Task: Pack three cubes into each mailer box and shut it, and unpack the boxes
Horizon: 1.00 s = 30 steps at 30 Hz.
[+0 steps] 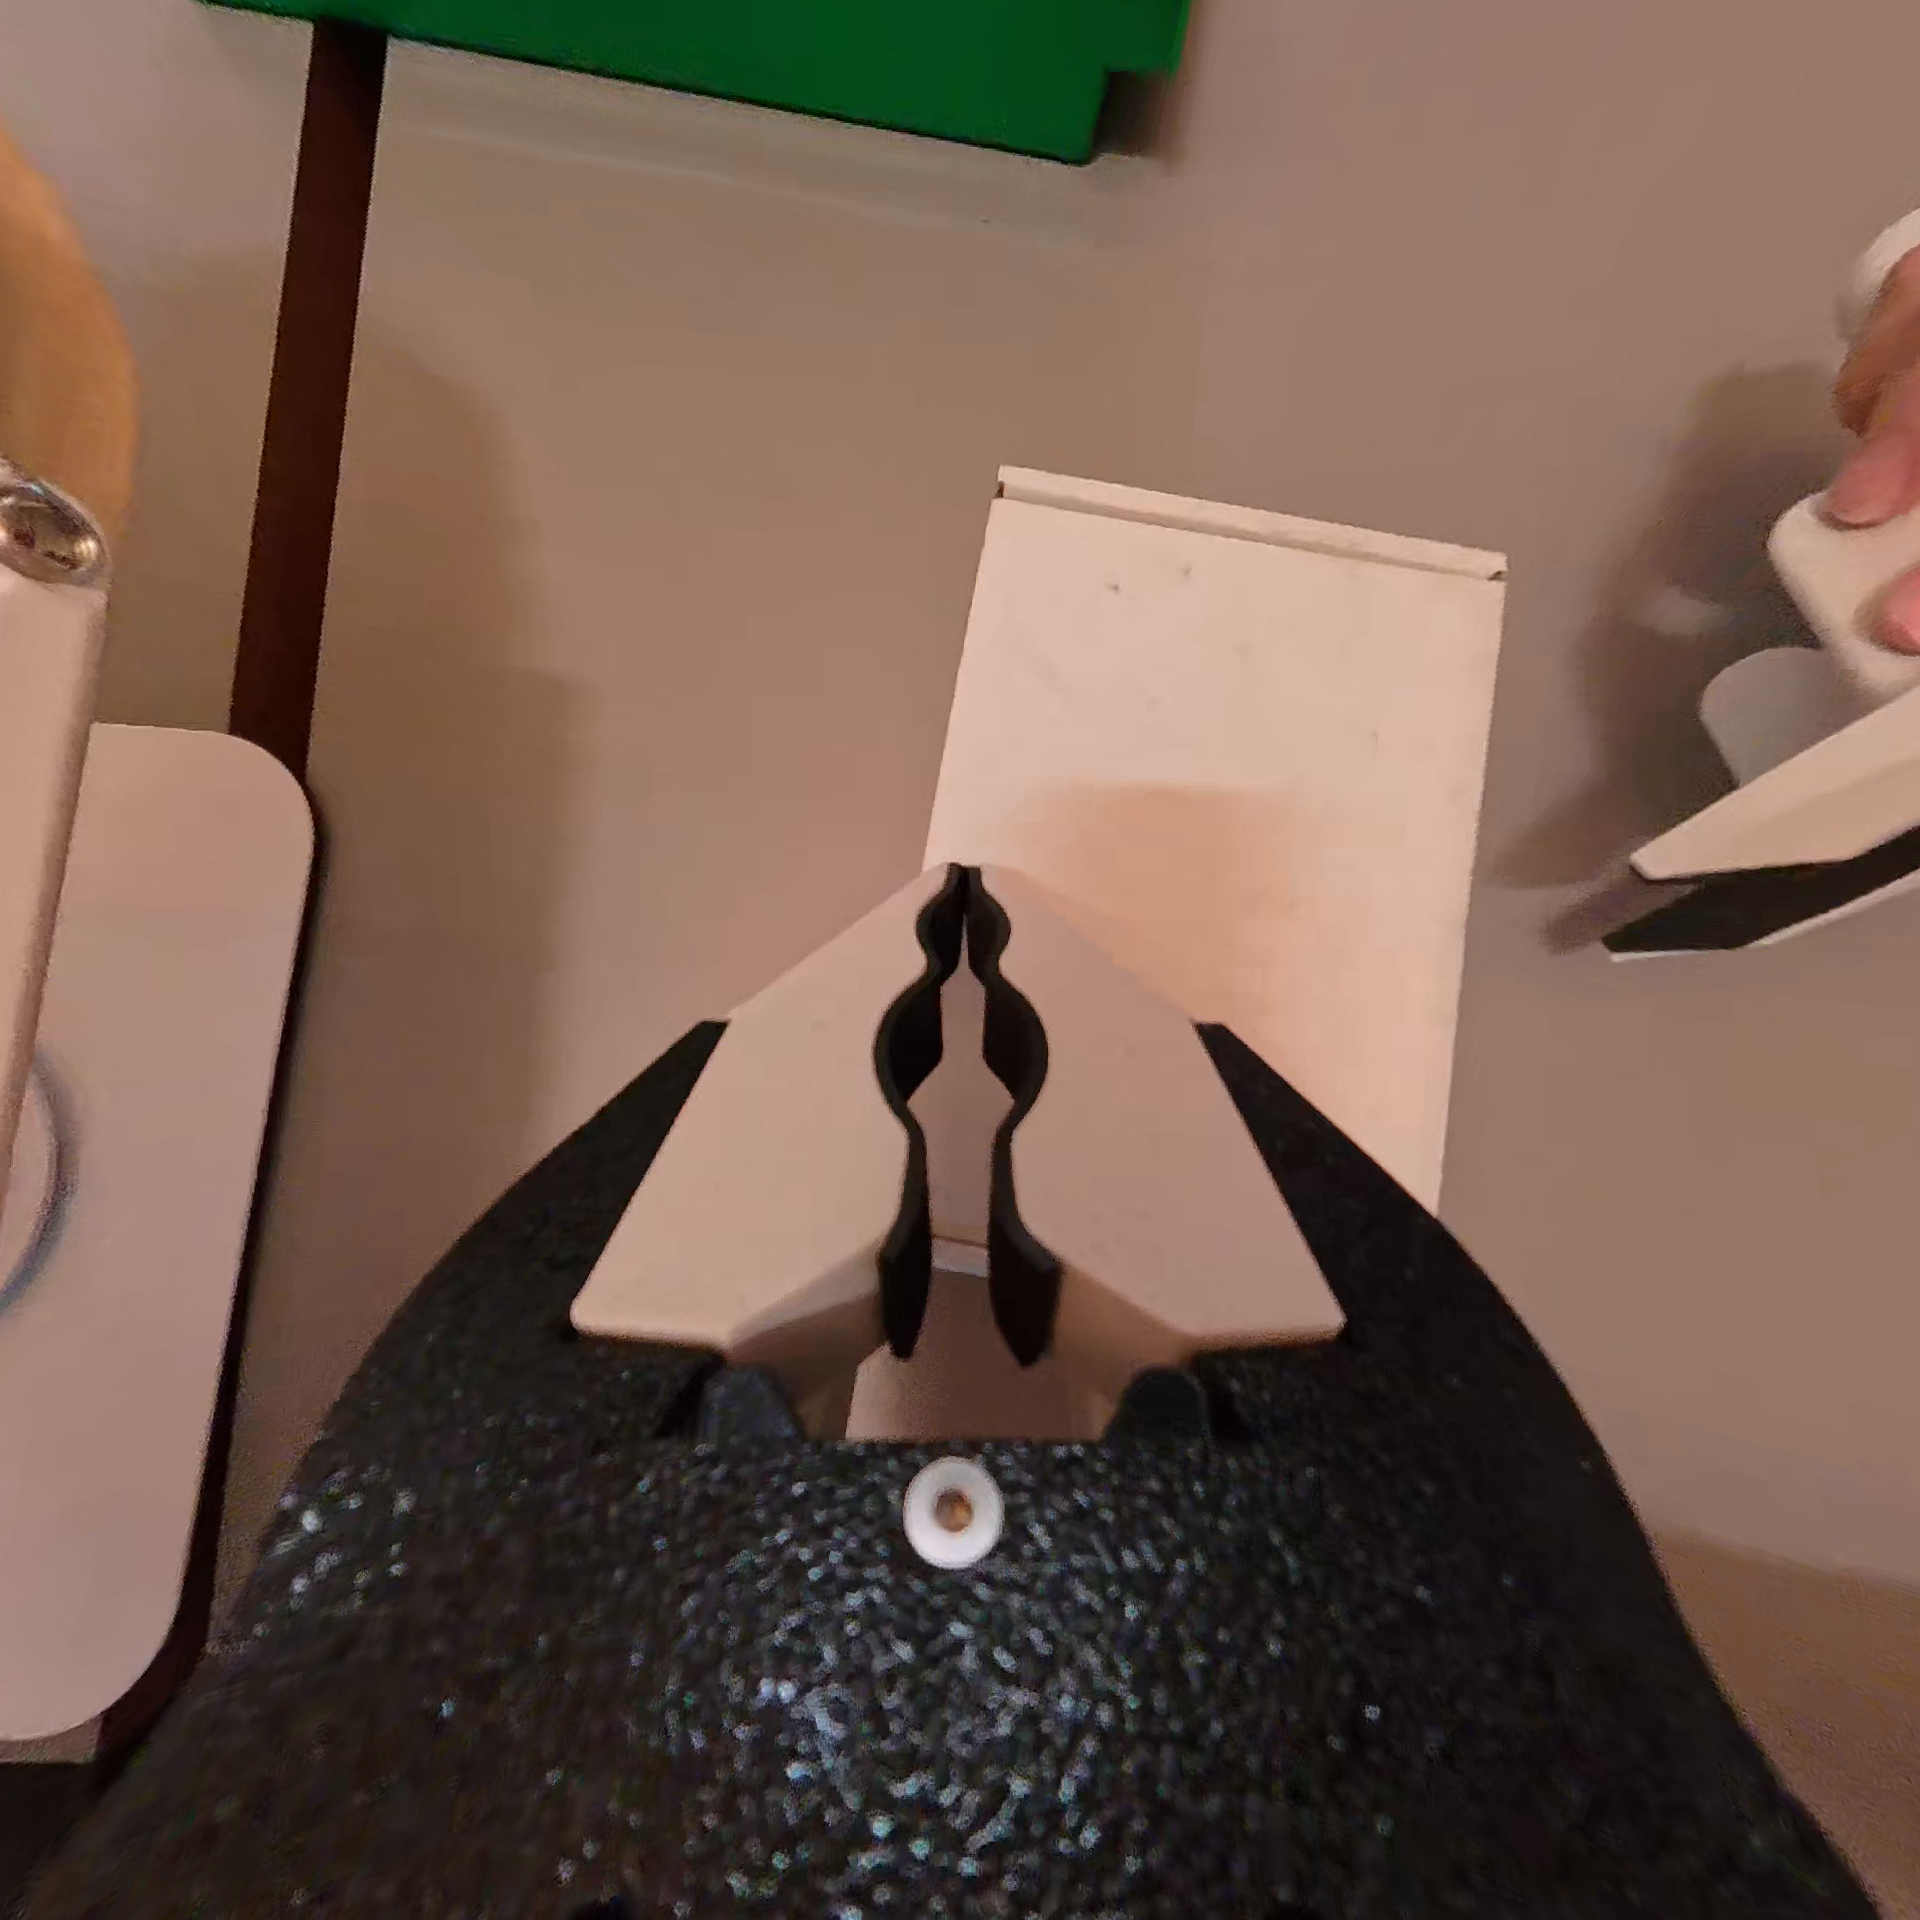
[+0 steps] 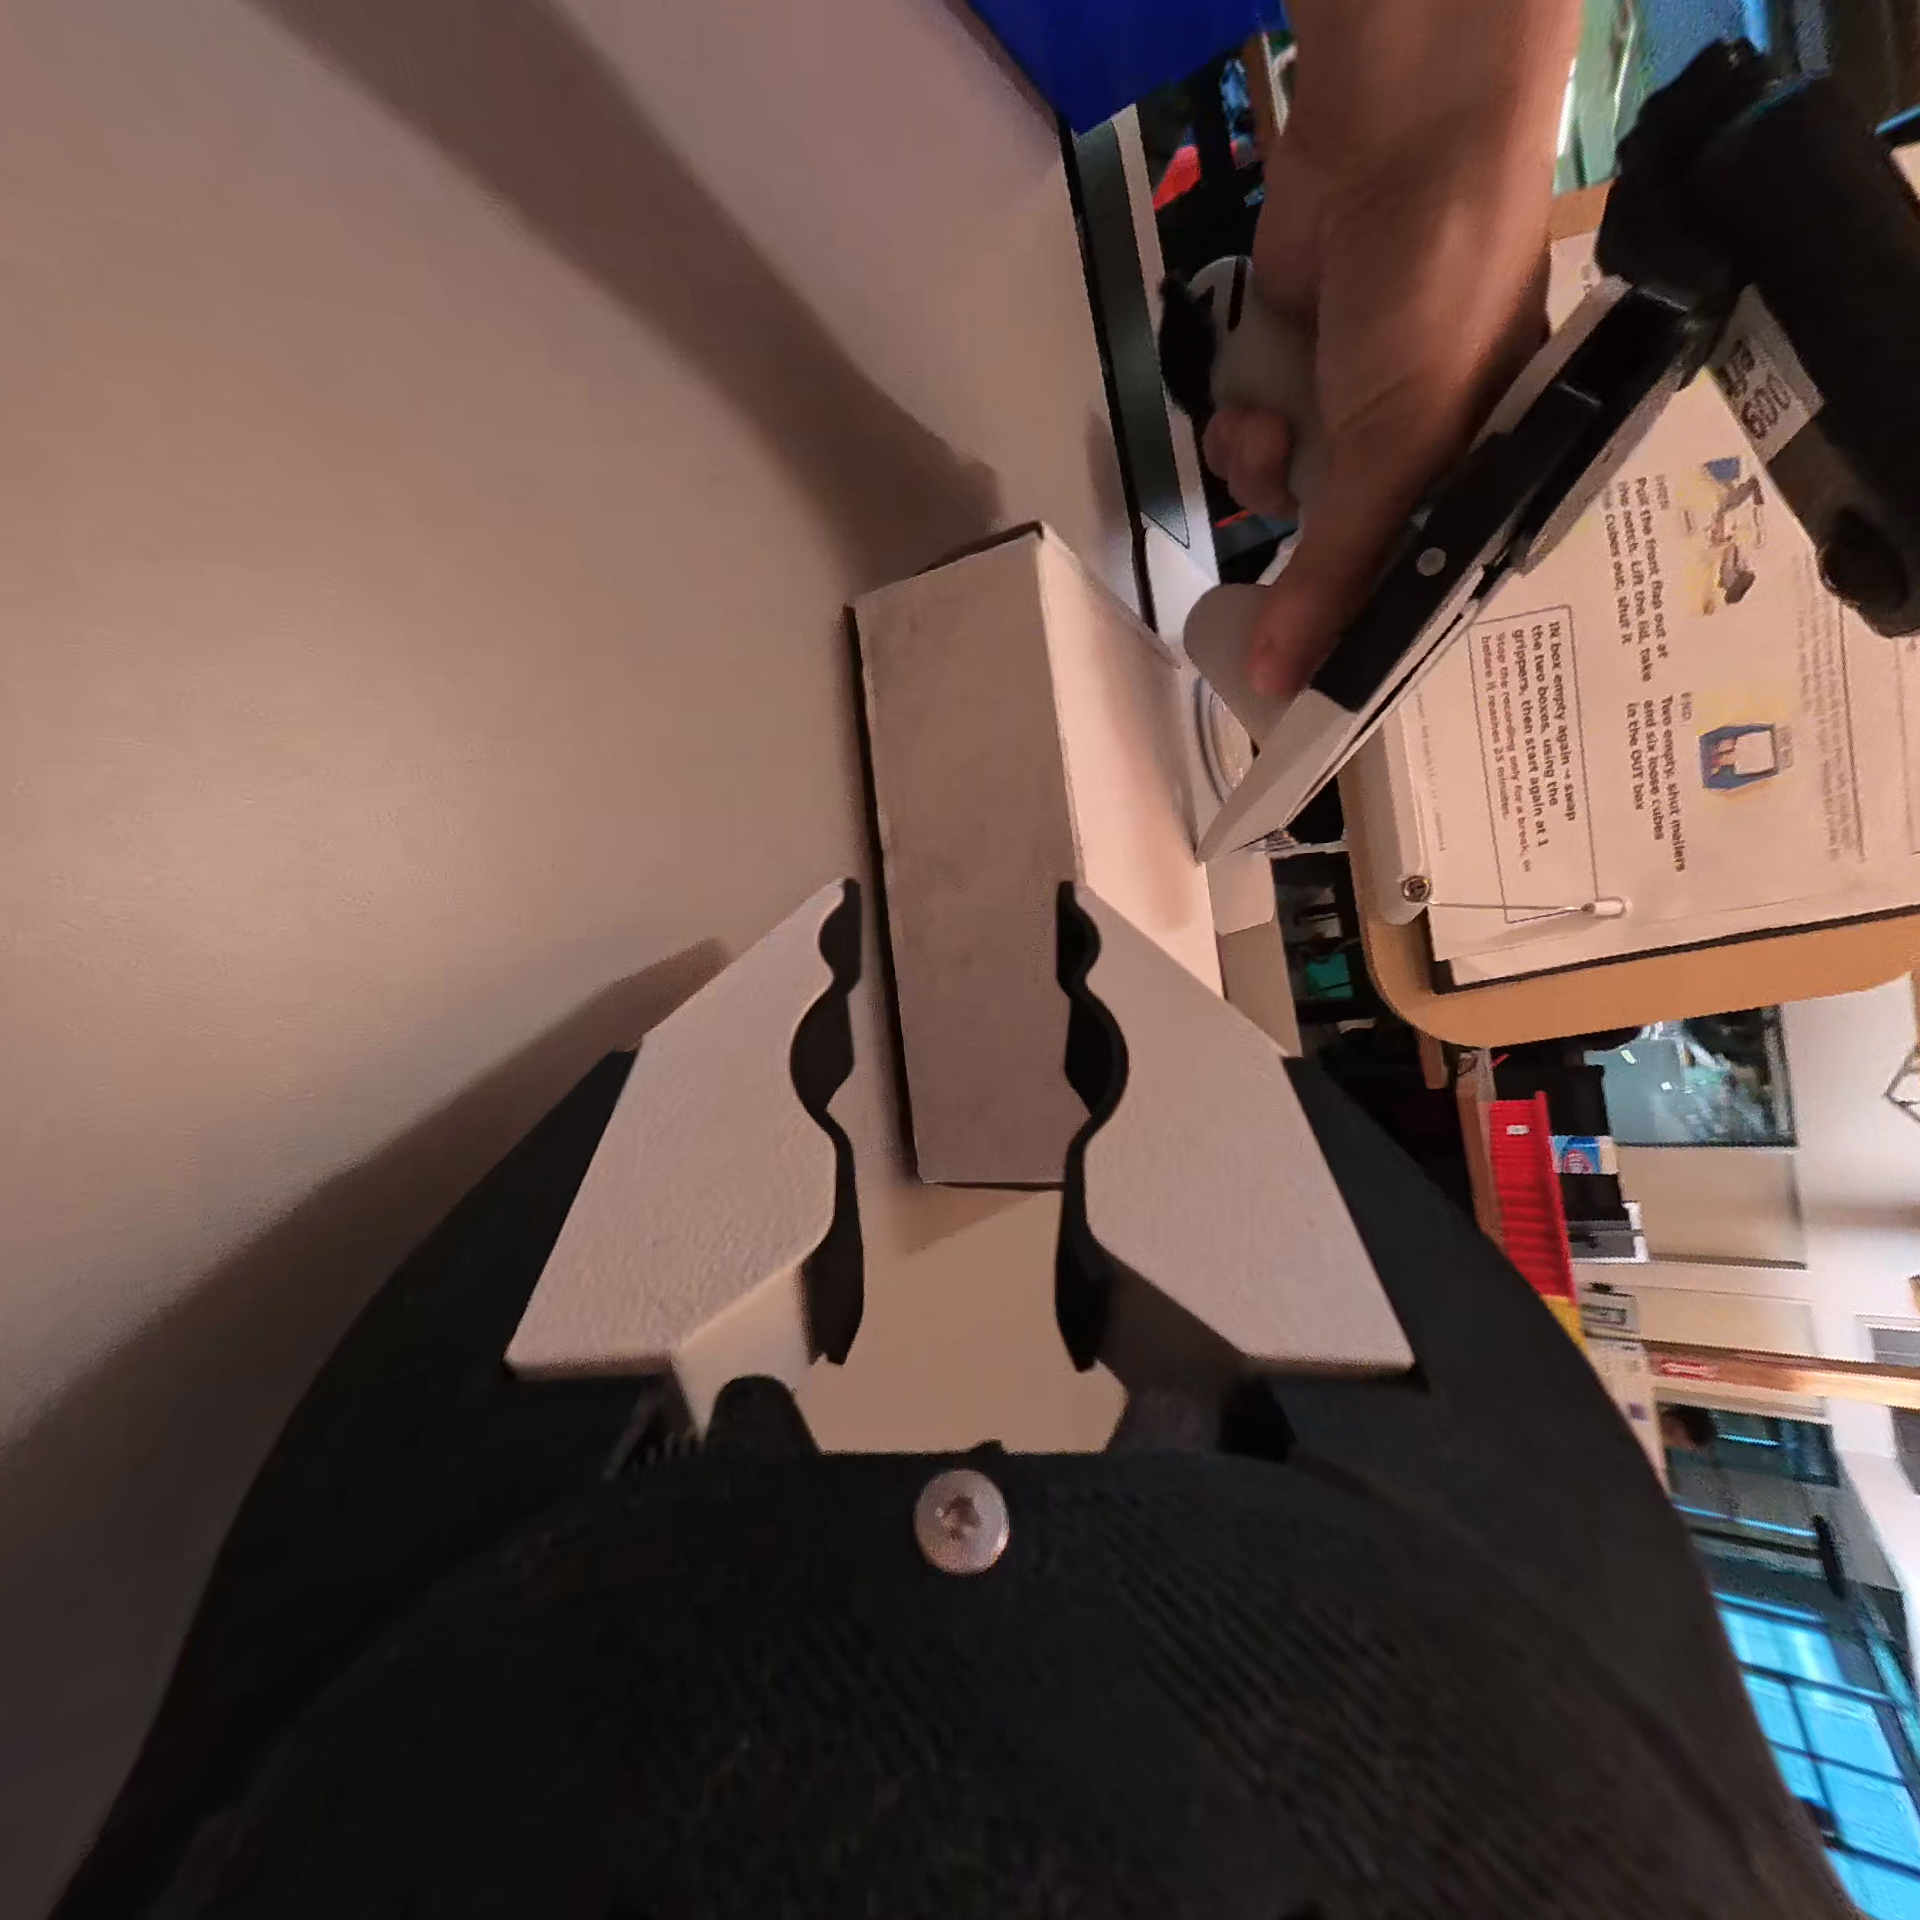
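Left wrist view, nearest first: the left gripper (image 1: 961,883) has its jaws clenched on nothing, tips over the near part of a white mailer box (image 1: 1226,790) lying flat and closed on the worktop (image 1: 644,520). In the right wrist view the right gripper (image 2: 961,935) has its jaws spread, straddling that box's narrow side; whether they touch it I cannot tell. Farther off, a green box (image 1: 727,62) sits at the back. No cubes show, so I cannot judge whether this box is packed or emptied.
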{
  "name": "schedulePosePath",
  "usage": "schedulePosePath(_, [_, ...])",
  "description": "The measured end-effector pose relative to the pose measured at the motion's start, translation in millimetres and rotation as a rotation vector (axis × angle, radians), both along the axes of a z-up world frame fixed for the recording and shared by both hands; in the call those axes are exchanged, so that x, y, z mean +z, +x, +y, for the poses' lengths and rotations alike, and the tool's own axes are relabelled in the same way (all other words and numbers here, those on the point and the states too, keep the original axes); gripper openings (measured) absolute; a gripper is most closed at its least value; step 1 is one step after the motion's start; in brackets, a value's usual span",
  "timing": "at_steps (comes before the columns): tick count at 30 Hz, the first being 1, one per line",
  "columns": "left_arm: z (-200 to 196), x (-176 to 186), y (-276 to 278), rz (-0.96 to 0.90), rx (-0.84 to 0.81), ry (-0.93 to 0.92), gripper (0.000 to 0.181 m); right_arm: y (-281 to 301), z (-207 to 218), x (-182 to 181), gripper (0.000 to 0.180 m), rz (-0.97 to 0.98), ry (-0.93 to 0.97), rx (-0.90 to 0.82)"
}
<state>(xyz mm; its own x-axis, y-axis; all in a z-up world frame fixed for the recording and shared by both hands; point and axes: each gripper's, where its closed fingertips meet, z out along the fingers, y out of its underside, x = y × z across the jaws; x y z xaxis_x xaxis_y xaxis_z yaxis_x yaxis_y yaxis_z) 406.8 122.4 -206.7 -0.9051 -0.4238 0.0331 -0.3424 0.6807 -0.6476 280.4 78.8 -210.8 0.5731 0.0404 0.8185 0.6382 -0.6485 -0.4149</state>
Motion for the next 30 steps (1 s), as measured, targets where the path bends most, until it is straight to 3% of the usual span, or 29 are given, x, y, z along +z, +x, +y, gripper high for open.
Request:
schedulePosePath(9, [4.3, -0.5, 16.3, 0.048, 0.075, -0.043, 0.0, 46.9, 10.8, 1.6, 0.089, -0.297, -0.099, -0.071])
schedulePosePath(13, [4.6, -0.8, 18.2, 0.052, 0.083, -0.037, 0.0, 67.3, 21.6, 5.0, 0.098, -0.361, -0.186, -0.085])
schedulePosePath(16, [4.5, -0.7, 17.6, 0.052, 0.097, -0.05, 0.0, 74.4, 30.4, 9.6, 0.089, -0.38, -0.25, -0.07])
schedulePosePath(18, [5.4, -0.7, 19.0, 0.044, 0.115, -0.044, 0.0, 74.1, 32.5, 1.4, 0.067, -0.296, -0.311, -0.06])
schedulePosePath(21, [8.8, 1.3, 21.2, -0.019, 0.135, -0.009, 0.0, 79.1, 32.1, 4.6, 0.062, -0.266, -0.269, -0.057])
schedulePosePath(23, [15.2, 22.4, 29.7, -0.175, 0.217, -0.042, 0.005, 81.2, 24.7, 8.2, 0.062, -0.253, -0.225, -0.058])
schedulePosePath(27, [46.6, 100.1, 17.5, -0.422, 0.467, -0.297, 0.02, 80.3, -7.1, 44.5, 0.062, -0.069, 0.005, -0.077])
schedulePosePath(30, [73.1, 117.1, -16.5, -0.519, 0.582, -0.338, 0.027, 81.6, -42.0, 84.5, 0.061, -0.039, 0.1, -0.059])
